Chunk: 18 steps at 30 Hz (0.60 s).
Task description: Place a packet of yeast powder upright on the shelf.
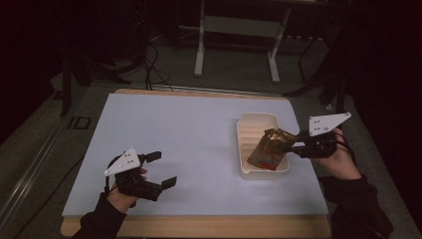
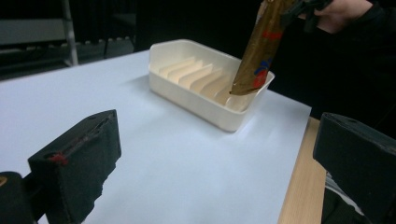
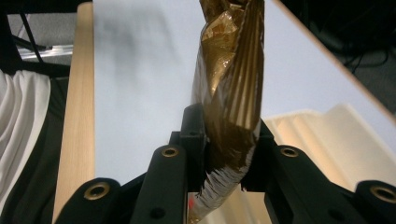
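I sit at a table covered by a pale blue-white sheet point(image 1: 179, 144), with a strip of bare wood along its near edge. In my right hand, my right gripper point(image 1: 291, 148) has its two black jaws closed tight on the crimped top edge of a gold-brown foil snack packet point(image 1: 268, 149). The packet hangs tilted, its lower end resting inside a cream plastic tray point(image 1: 256, 122) with raised ribs across its floor. The tray sits on the right side of the sheet, with the packet at its near end. In the right gripper view, the packet's crinkled foil rises between the jaws, pinched at its serrated seam.

My left gripper point(image 1: 164, 169) rests at the near left of the table, well apart from the tray. Its jaws stand wide apart and hold nothing. In the left gripper view, the tray and the slanted packet point(image 2: 256, 51) appear beyond those two jaws.
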### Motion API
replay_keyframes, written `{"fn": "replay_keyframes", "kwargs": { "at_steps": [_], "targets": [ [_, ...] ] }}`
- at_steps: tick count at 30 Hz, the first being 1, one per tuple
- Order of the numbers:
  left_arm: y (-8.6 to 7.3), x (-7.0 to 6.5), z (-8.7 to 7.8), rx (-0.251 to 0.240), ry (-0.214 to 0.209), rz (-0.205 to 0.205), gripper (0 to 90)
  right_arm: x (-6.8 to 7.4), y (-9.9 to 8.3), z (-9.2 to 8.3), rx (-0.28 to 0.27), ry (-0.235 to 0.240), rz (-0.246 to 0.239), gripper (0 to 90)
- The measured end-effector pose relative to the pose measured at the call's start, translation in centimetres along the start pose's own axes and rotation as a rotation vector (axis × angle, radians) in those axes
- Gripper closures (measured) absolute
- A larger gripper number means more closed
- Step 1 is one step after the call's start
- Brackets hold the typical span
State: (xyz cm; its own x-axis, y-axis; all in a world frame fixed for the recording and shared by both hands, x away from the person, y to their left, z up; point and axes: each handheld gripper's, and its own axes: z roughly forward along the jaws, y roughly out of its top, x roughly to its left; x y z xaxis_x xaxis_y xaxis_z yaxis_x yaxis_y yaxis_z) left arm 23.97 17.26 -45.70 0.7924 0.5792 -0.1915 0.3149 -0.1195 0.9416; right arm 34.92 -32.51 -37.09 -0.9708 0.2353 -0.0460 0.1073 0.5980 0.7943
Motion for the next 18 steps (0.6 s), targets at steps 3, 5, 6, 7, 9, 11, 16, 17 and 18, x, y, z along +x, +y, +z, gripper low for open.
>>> {"fn": "replay_keyframes", "kwargs": {
  "at_steps": [3,5,6,7,9,11,16,17,18],
  "targets": [
    [-0.7,0.2,0.0,0.019,0.017,0.008,1.8,0.0,-1.0,0.6,-0.001,0.024,0.021,75.2],
    [-1.1,0.2,0.0,0.029,0.015,0.012,1.8,-0.1,-1.5,1.1,-0.004,0.041,0.029,75.2],
    [-1.3,0.2,0.0,0.039,0.019,0.013,1.8,-0.1,-1.8,1.4,-0.008,0.046,0.034,75.2],
    [-1.4,0.2,0.0,0.039,0.018,0.014,1.8,-0.2,-2.0,1.6,-0.002,0.054,0.041,75.1],
    [-1.6,0.3,0.0,0.035,0.02,0.008,1.8,-0.3,-2.3,2.1,0.007,0.061,0.046,75.1],
    [-1.7,0.4,-0.1,0.026,0.017,0.004,1.8,-0.4,-2.6,2.6,0.023,0.073,0.055,75.0],
    [-2.1,0.5,-0.1,0.036,0.029,0.001,1.8,-0.5,-3.4,3.9,0.053,0.095,0.057,75.0],
    [-2.1,0.5,-0.1,0.033,0.032,0.002,1.8,-0.5,-3.5,4.2,0.057,0.093,0.061,74.9],
    [-2.2,0.5,-0.1,0.028,0.03,-0.001,1.8,-0.5,-3.7,4.4,0.057,0.097,0.067,74.9]
  ]
}}
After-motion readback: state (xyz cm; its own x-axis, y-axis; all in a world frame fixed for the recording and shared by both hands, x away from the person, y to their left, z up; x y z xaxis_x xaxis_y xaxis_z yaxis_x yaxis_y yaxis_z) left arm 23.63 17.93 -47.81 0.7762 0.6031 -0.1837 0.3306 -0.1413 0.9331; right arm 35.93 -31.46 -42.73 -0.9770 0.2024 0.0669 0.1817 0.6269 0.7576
